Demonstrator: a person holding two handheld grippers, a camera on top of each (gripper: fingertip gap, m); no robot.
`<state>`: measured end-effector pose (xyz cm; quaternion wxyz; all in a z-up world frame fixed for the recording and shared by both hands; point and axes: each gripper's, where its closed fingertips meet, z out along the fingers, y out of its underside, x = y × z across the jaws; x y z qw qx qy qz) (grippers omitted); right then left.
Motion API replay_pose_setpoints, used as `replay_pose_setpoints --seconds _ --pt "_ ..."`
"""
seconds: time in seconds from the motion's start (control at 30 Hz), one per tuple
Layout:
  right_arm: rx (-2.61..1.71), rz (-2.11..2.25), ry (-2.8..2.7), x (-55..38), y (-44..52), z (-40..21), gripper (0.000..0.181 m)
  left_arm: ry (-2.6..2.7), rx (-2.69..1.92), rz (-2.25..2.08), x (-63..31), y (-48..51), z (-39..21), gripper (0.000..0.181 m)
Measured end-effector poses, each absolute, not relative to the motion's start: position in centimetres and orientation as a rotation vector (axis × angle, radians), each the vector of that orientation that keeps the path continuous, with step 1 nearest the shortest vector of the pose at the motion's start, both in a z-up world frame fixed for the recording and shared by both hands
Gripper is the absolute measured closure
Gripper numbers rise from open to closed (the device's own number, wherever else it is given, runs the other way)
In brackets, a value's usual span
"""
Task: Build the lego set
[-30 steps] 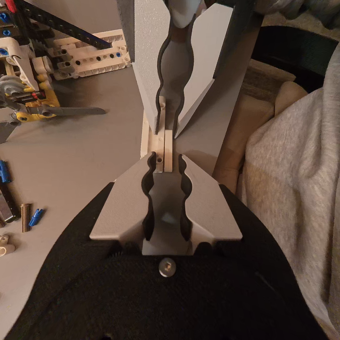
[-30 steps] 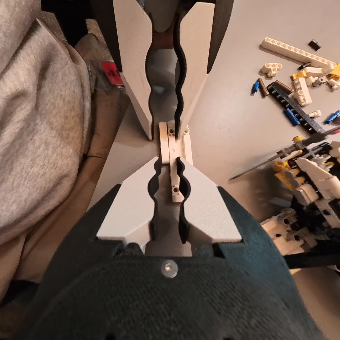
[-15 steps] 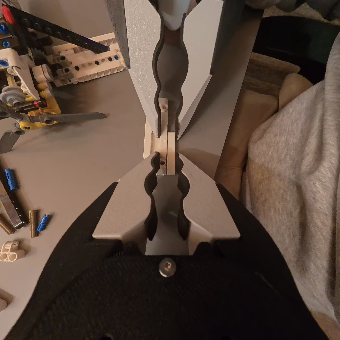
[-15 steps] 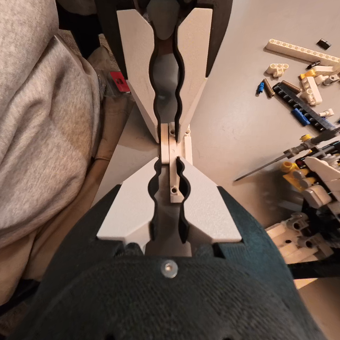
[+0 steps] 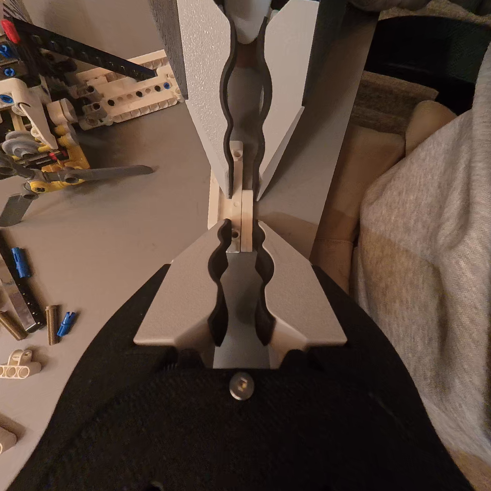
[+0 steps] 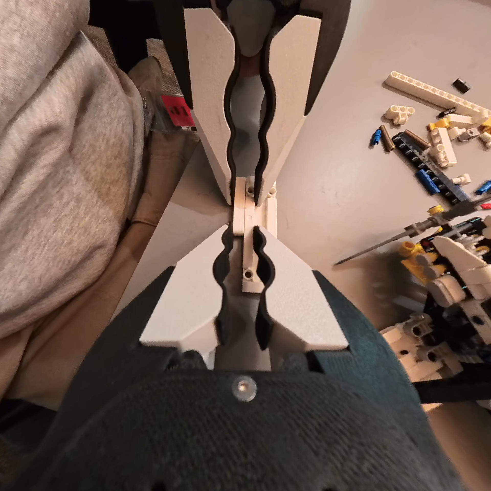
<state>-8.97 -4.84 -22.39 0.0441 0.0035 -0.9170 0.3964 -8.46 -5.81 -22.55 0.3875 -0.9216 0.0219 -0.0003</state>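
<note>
My two grippers face each other tip to tip above the table edge, with a small white lego assembly (image 5: 246,212) clamped between them. My left gripper (image 5: 241,235) is shut on its near end, two white pieces side by side. The right gripper's fingers (image 5: 207,106) come in from the top of the left wrist view. In the right wrist view my right gripper (image 6: 243,235) is shut on the white assembly (image 6: 248,218), and a white beam with a hole (image 6: 250,273) runs back between its jaws. The left gripper's fingers (image 6: 210,106) reach in from above.
A partly built white, yellow and black model (image 5: 39,127) stands on the grey table (image 5: 111,239), also in the right wrist view (image 6: 451,287). Loose parts lie around: long white beam (image 6: 435,98), black beam (image 6: 425,164), blue pins (image 5: 20,261), brown axles (image 5: 51,324). A grey sleeve (image 5: 425,252) is alongside. Only a small space, under 4 cm, lies between the two pairs of fingers.
Both grippers have kept their hold on the white assembly. The left gripper's jaws have drawn in a little tighter, and the pair has drifted slightly over the table.
</note>
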Motion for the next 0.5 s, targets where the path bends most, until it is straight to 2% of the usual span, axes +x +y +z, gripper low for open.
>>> replay_pose_setpoints --seconds 0.27,0.33,0.5 --pt "-0.027 1.195 -2.742 -8.9 -5.1 -22.3 0.165 0.071 -2.322 0.072 -8.4 -5.9 -22.2 0.165" --pt "-0.04 1.184 -2.752 -8.4 -5.0 -22.2 0.145 0.053 -2.282 0.027 -7.9 -6.1 -21.4 0.156" --pt "-0.077 1.19 -2.737 -8.2 -4.8 -22.0 0.13 -0.03 -2.227 0.047 -9.2 -7.0 -20.0 0.134"
